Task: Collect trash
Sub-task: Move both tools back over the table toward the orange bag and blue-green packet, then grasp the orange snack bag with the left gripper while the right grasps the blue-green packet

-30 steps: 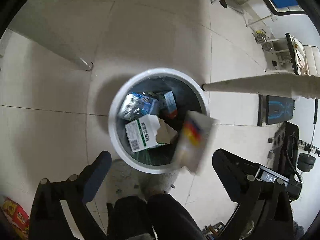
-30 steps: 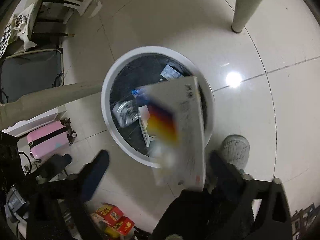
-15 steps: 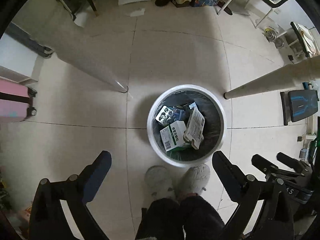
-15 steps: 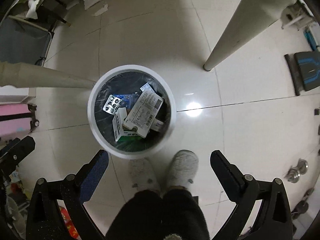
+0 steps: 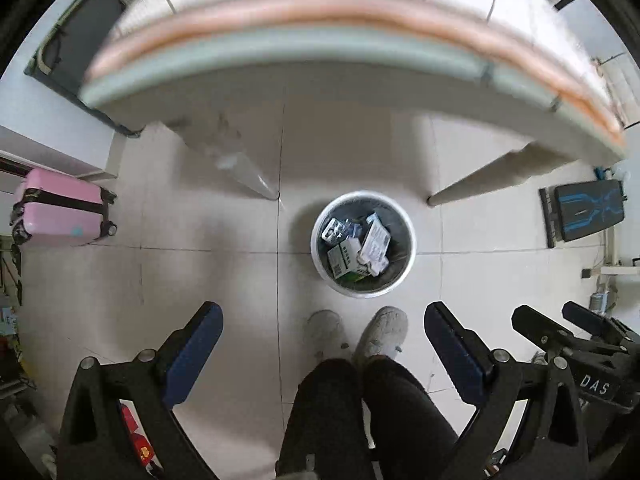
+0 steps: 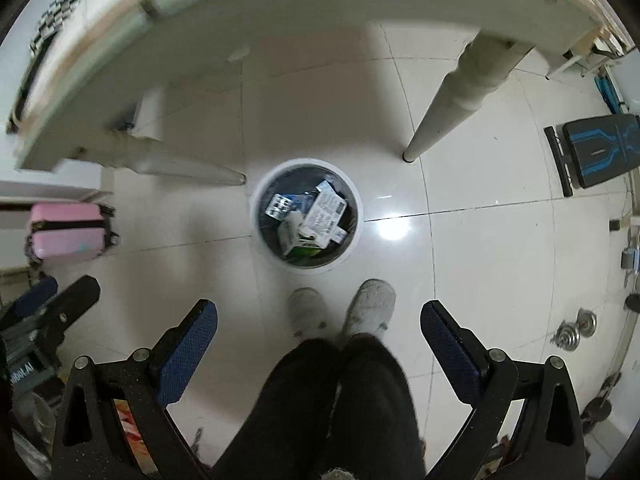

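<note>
Two fisheye views look straight down at a pale tiled floor (image 5: 200, 272) from above. In the left wrist view, the left hand-held gripper (image 5: 320, 320) has its two blue-padded fingers (image 5: 192, 352) spread wide apart with nothing between them. In the right wrist view, the right hand-held gripper (image 6: 318, 316) is likewise spread wide and empty. Part of the right hand-held gripper also shows at the right edge of the left view, and part of the left one at the left edge of the right view. Below them on the floor stands a round white trash bin (image 5: 408, 256) with a dark liner. Inside it lies the trash: a white box with printed labels (image 5: 374, 246) resting on top, a green and white box (image 5: 342, 258) beside it, and a silver blister pack (image 5: 332, 232) toward the left side. The same white box (image 6: 324, 210) and blister pack (image 6: 280, 206) show in the right view inside the bin (image 6: 256, 216). Just in front of the bin are the person's two feet in light grey slippers (image 5: 382, 330), with dark trouser legs (image 6: 340, 408) below. A blurred desk edge (image 5: 320, 56) arches across the top of both views, with its pale tapered legs (image 6: 452, 108) reaching the floor on either side of the bin. A pink suitcase (image 5: 60, 214) stands at the left, and a black and blue bench pad (image 5: 588, 210) at the right.
</note>
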